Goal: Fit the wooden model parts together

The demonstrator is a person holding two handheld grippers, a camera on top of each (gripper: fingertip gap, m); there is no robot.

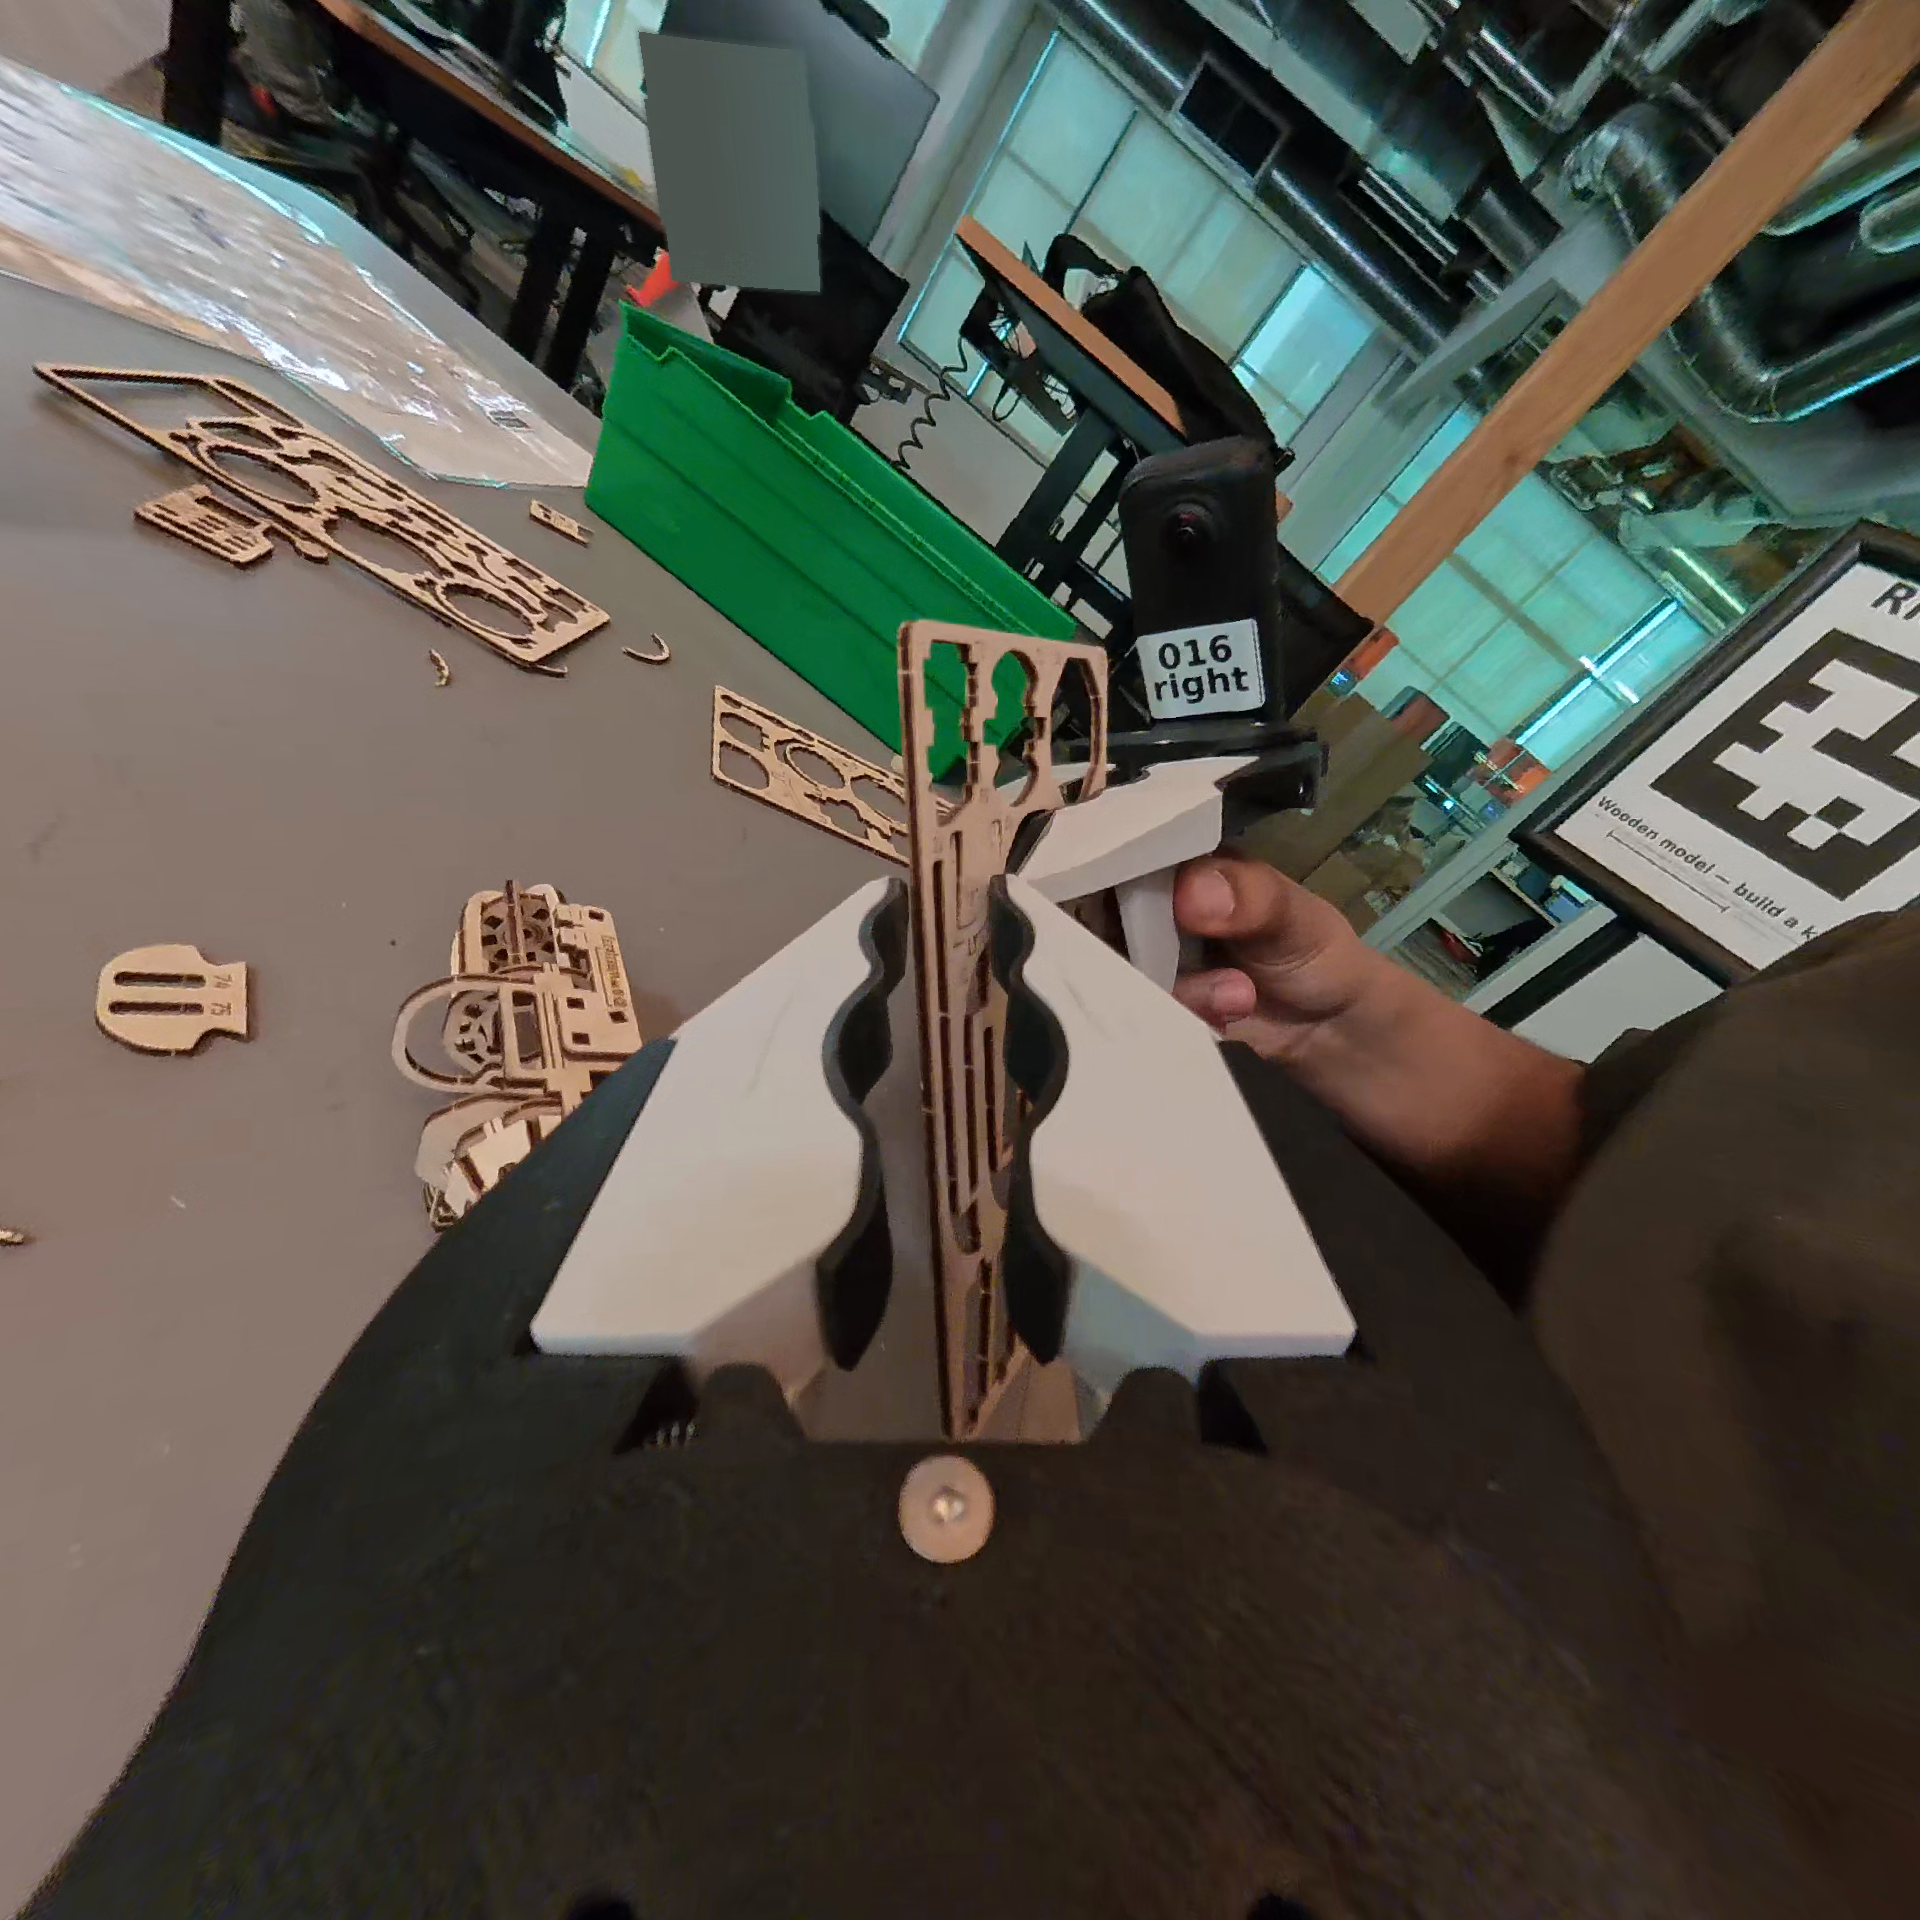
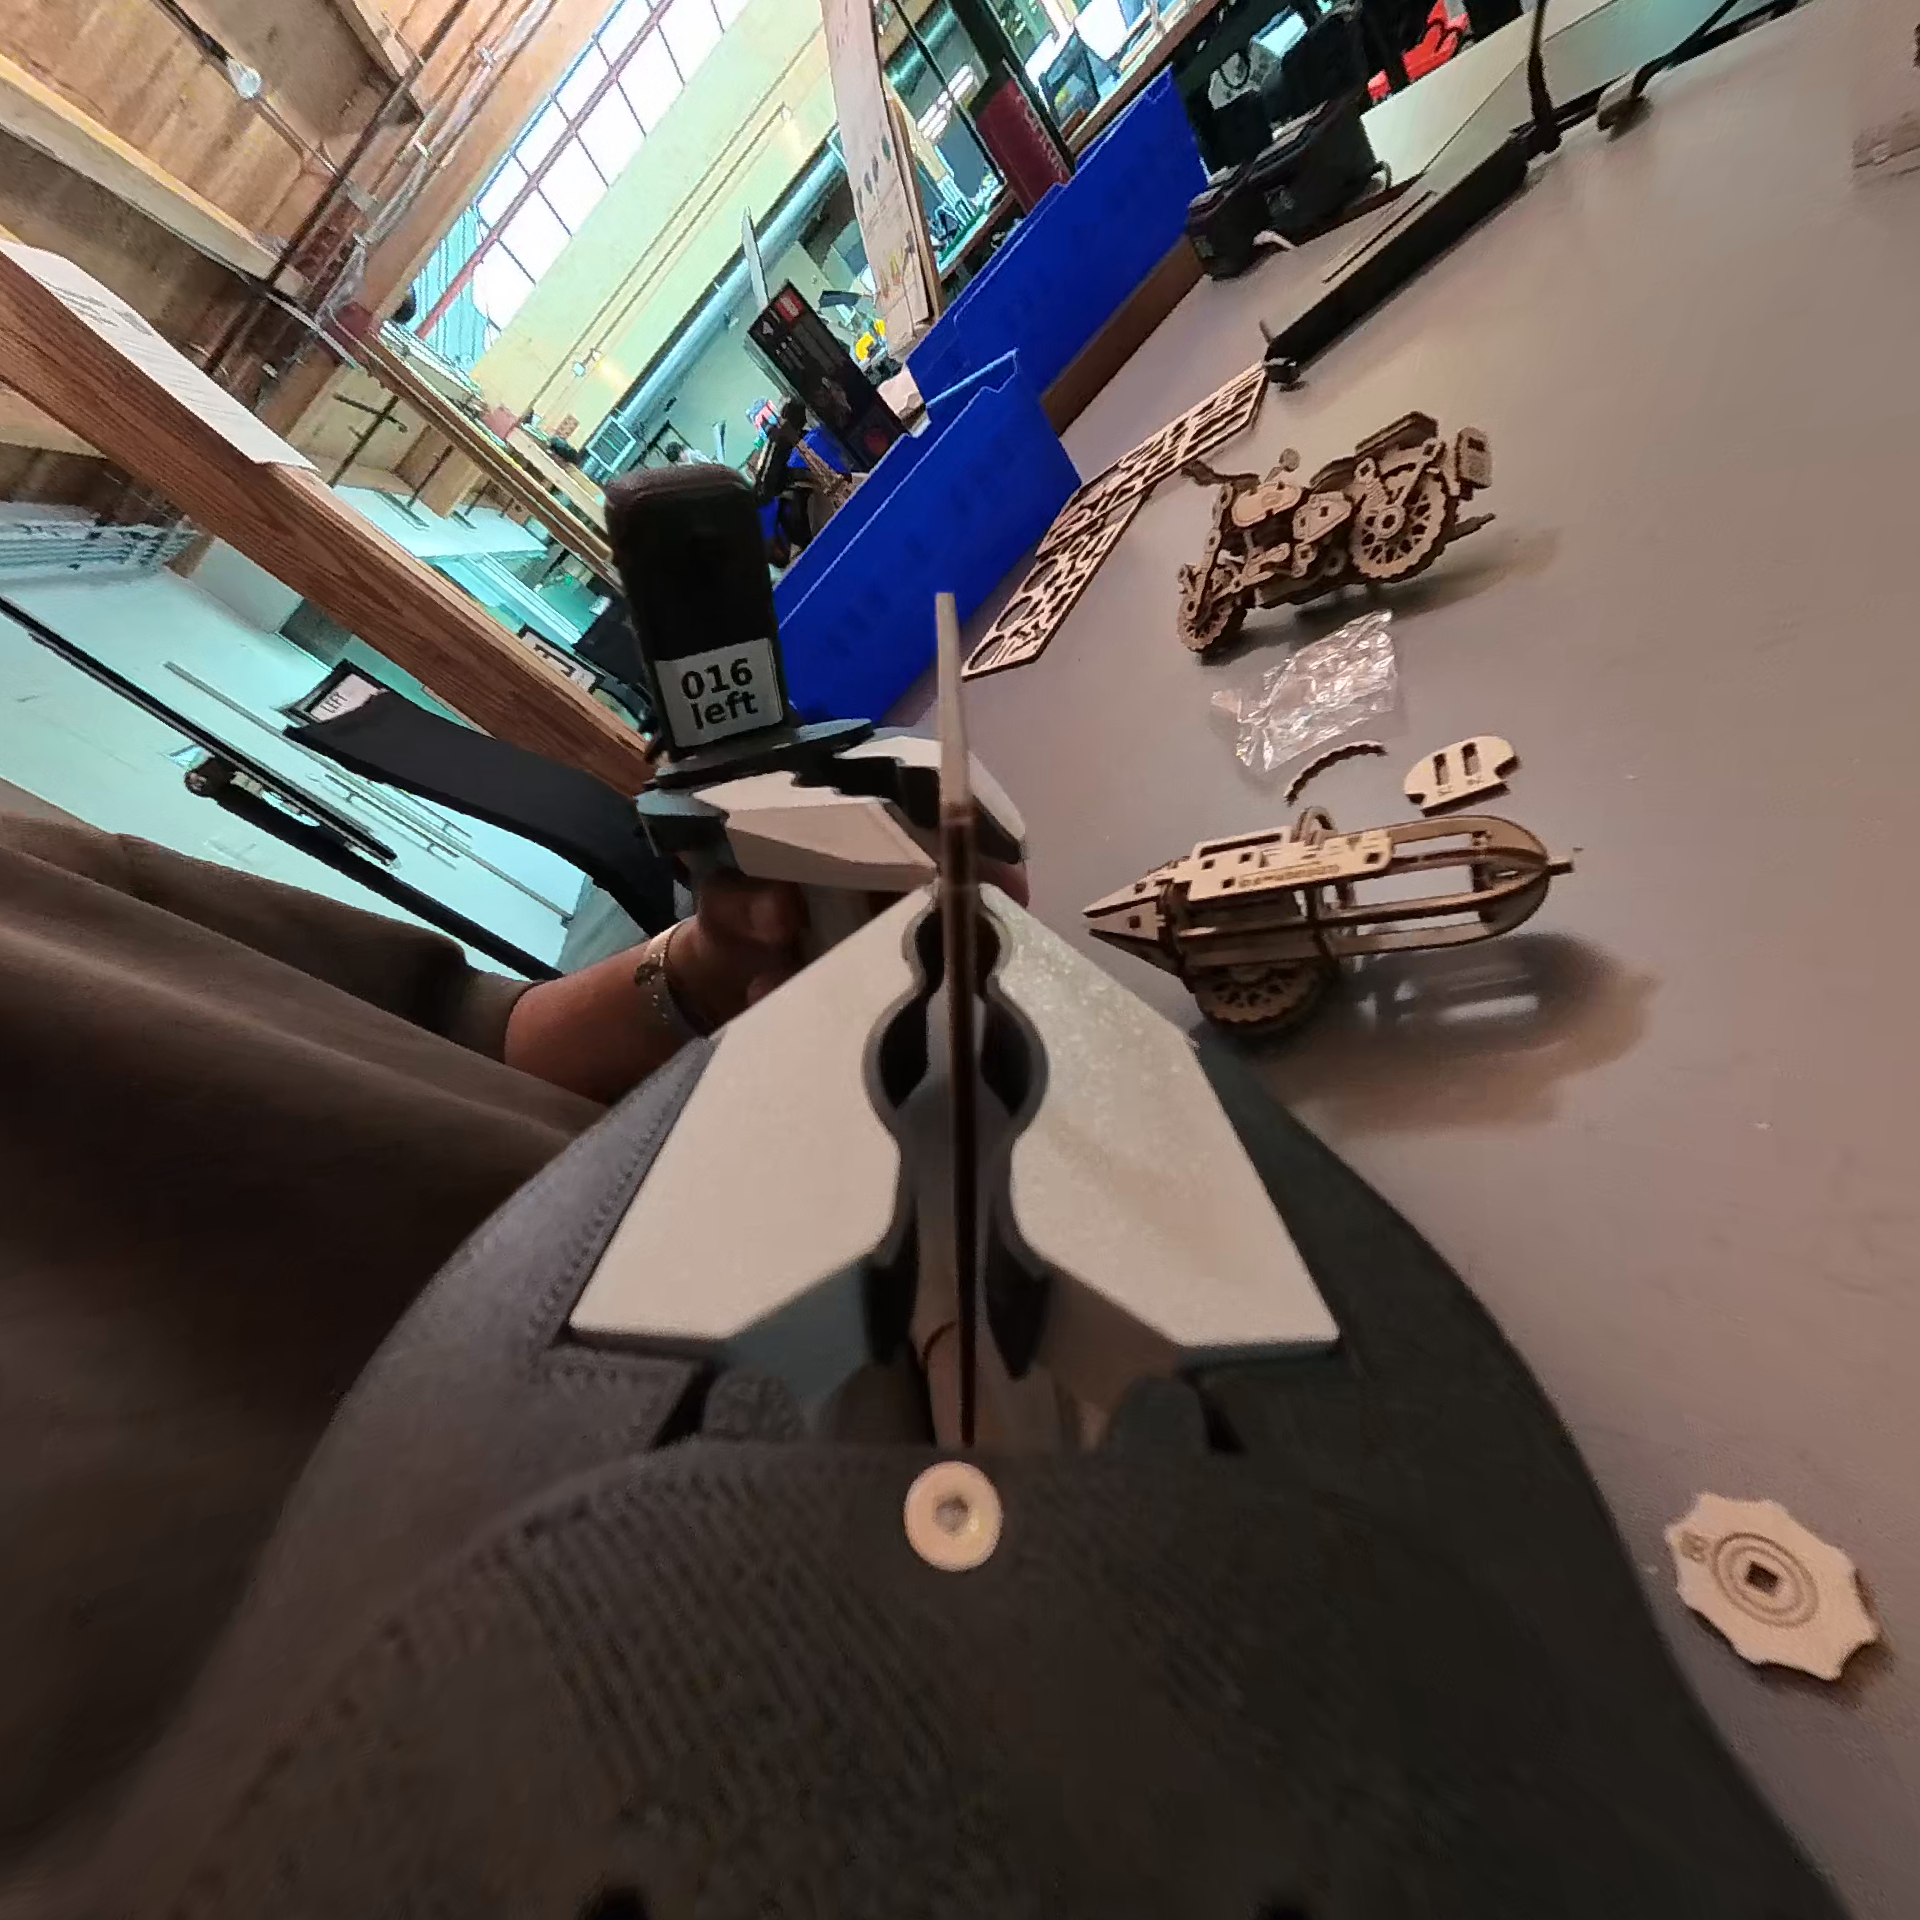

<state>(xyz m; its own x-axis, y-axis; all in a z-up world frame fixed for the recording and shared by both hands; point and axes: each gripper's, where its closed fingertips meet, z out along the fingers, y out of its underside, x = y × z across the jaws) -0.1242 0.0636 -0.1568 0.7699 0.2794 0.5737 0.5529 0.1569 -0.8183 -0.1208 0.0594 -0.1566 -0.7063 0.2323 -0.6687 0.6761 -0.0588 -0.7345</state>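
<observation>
Between both claws' fingers: wooden sheet (image 1: 982, 831), left claw (image 1: 940, 904) & right claw (image 2: 954, 914) each clamped on it

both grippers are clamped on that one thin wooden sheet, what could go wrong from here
1. The wooden sheet is thin, full of cut-outs, and pinched by both the left gripper and the right gripper. If the two twist or pull apart, it could snap.

2. Loosely attached parts in the sheet may pop out and drop onto the table.

3. The half-built wooden model lies close below; a swing of either gripper could knock it.
</observation>
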